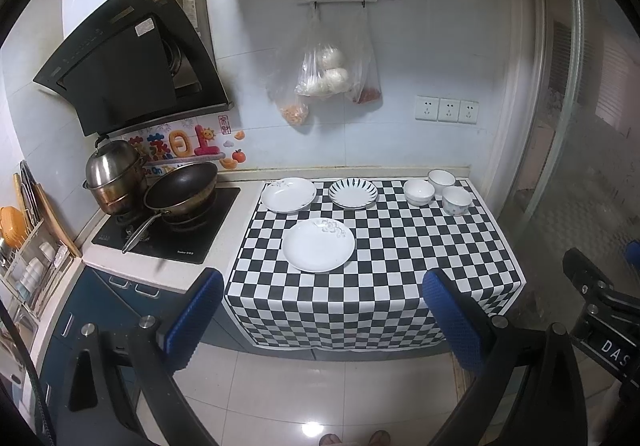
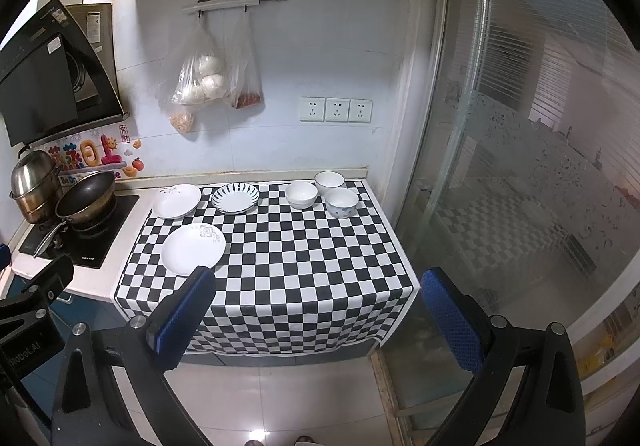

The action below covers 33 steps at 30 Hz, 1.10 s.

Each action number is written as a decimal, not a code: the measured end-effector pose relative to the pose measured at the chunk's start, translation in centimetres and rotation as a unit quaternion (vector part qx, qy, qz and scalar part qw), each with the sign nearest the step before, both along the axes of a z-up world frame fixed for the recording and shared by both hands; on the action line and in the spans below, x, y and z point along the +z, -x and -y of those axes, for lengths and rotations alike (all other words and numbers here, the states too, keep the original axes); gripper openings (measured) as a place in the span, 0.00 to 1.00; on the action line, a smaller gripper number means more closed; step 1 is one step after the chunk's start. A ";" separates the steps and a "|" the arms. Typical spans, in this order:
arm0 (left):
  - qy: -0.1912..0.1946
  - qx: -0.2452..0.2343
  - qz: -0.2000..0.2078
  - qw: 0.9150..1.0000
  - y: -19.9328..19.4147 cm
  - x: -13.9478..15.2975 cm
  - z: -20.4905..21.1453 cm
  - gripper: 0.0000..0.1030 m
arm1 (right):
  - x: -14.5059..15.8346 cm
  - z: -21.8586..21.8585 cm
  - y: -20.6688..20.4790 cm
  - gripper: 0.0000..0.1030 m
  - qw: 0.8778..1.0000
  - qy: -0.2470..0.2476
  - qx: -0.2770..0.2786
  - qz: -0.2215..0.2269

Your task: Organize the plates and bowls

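left claw (image 1: 322, 310): hanging back off the front edge of the surface, blue pads spread wide, nothing between them.
right claw (image 2: 320, 310): same story, fingers wide apart and empty, held out in front of the checkered cloth (image 2: 280, 266).
surface (image 1: 172, 270): white counter, the black-and-white cloth draped over its right part and down the front.
front plate (image 1: 318, 250): white with a flower print, alone, nearest the claws, left of the cloth's middle.
back-left plate (image 1: 288, 194): white, at the cloth's far left edge.
striped plate (image 1: 353, 193): dark-rayed rim, just right of that one, apart from it.
bowls (image 1: 419, 192): three in a tight cluster at the far right corner, all upright, one patterned (image 1: 457, 200).
stove side: a dark pan (image 1: 182, 183) and a steel pot (image 1: 112, 177) on the hob, left of the plates.
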<state>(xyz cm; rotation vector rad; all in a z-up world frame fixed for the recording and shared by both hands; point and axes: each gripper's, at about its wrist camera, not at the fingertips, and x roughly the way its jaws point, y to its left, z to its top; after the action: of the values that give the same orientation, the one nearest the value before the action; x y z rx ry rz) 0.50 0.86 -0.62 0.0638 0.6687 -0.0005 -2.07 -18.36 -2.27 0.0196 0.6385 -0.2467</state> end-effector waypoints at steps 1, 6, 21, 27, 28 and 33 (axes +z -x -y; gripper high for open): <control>0.000 0.001 0.001 1.000 0.0 0.0 -0.1 0.99 | 0.0 0.0 0.0 1.00 1.000 0.001 0.000 0.000; 0.000 0.002 0.002 1.000 -0.1 -0.1 -0.3 0.99 | 0.0 0.0 0.0 1.00 1.000 0.000 0.001 0.000; 0.001 0.004 0.004 1.000 0.3 -0.2 -0.4 0.99 | 0.1 -0.1 -0.1 1.00 1.000 0.000 0.000 0.000; -0.002 0.003 0.005 1.000 0.1 -0.2 -0.2 0.99 | 0.2 0.0 -0.1 1.00 1.000 0.000 0.000 0.001; -0.002 0.003 0.006 1.000 0.0 -0.1 -0.2 0.99 | 0.1 0.0 -0.1 1.00 1.000 -0.001 0.000 0.001; -0.002 0.003 0.003 1.000 -0.9 -0.6 -0.2 0.99 | 0.2 0.1 -0.6 1.00 1.000 -0.007 -0.002 0.001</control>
<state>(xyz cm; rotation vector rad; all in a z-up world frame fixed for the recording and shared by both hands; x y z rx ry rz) 1.36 1.07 -1.18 0.0649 0.6625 0.0069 -1.46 -18.45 -2.10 0.0341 0.6375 -0.2460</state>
